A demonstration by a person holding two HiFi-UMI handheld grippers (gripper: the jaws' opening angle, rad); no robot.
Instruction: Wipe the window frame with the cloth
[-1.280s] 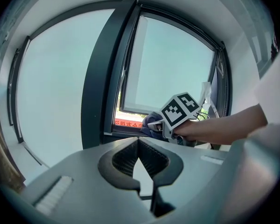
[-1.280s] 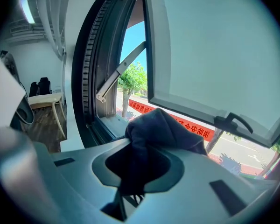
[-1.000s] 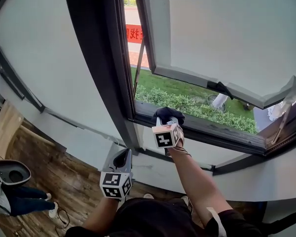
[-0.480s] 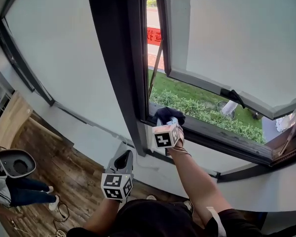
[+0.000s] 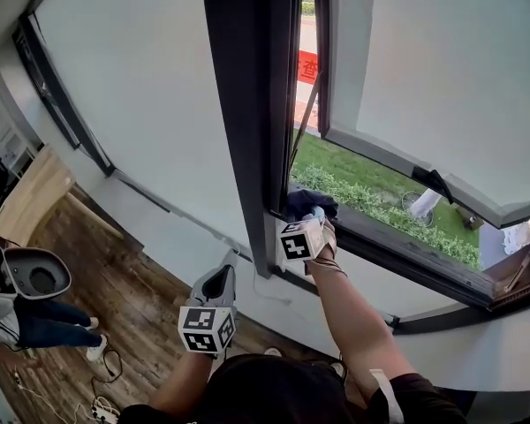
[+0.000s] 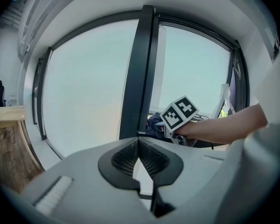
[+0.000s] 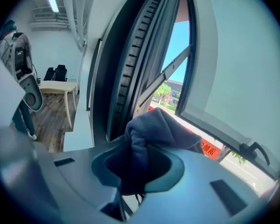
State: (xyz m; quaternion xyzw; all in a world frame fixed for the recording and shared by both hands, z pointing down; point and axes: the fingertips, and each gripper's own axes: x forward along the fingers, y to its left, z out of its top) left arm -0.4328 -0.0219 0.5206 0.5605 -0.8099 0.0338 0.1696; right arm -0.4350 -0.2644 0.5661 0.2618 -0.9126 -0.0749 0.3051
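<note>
By the window frame (image 5: 247, 122), my right gripper (image 5: 312, 213) clamped the cloth (image 5: 302, 202). My left gripper (image 5: 219, 281) hung low, jaws together.

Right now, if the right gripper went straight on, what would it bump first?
Probably the dark window frame, close ahead. The right gripper pinches the cloth, so the cloth would touch it first. Depth is hard to judge.

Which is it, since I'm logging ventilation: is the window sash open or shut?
Open: the sash tilts outward, with grass visible through the gap above the lower frame.
</note>
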